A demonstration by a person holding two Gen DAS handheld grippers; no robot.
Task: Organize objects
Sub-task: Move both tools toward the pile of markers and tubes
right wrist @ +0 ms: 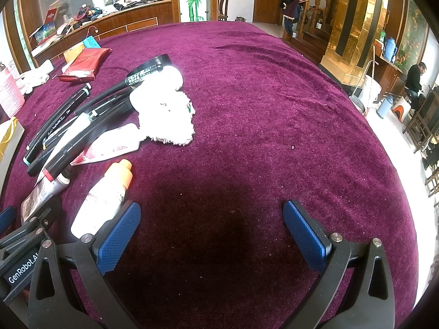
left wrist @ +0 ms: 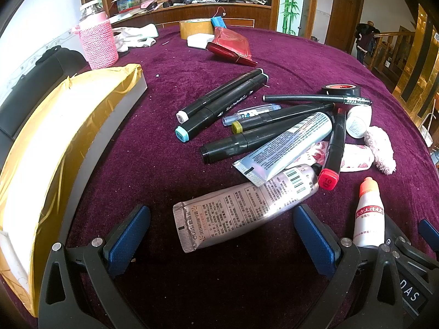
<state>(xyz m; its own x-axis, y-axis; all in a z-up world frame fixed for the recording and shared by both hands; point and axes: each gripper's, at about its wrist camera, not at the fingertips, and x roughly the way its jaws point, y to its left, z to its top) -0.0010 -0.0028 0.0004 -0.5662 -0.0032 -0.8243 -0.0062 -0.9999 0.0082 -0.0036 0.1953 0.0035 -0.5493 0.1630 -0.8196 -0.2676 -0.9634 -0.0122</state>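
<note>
Silver tube [left wrist: 244, 208] lies just ahead of our left gripper [left wrist: 219, 238], its jaws spread wide and empty; our right gripper [right wrist: 211, 233] gapes over bare cloth. Closing now, we could nudge the stacked markers [left wrist: 263, 134] and scatter the pile

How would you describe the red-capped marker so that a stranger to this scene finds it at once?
Start at the purple tablecloth and find the heap of pens and tubes beside the gold-lined box. At the heap's right edge one black marker lies nearly upright in the left wrist view. It alone has a red end cap, marked 10.
</note>
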